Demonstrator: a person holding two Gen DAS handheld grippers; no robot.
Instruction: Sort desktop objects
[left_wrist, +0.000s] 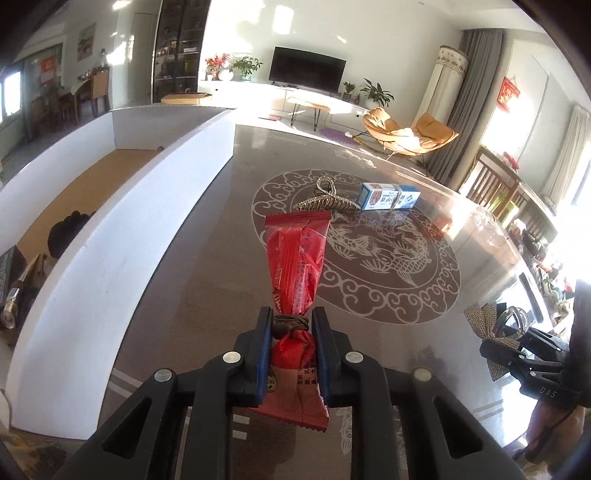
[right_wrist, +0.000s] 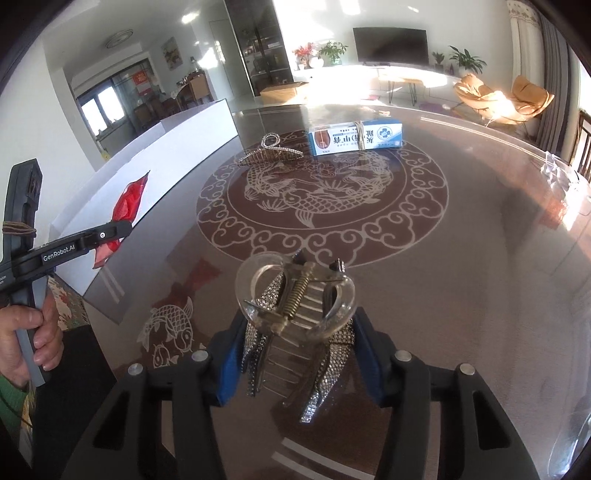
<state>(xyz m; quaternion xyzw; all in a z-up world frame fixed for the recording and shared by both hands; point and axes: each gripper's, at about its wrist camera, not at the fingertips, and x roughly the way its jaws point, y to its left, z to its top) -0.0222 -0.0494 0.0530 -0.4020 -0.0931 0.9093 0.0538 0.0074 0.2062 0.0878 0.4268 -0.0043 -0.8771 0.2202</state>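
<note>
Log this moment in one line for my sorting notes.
left gripper: shut on red snack packet | right gripper: shut on rhinestone hair claw

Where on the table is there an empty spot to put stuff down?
The table is bare on its right side, beyond the dragon circle, and in front of the white box. It is crowded at the far rim of the circle, where the hair clip and the blue carton lie.

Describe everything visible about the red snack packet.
The red snack packet is a glossy plastic wrapper with crimped, saw-toothed ends and printed text. A brown hair tie cinches its middle. The left tool is shut on it at that waist, holding it lengthwise above the table, beside the white box.
</note>
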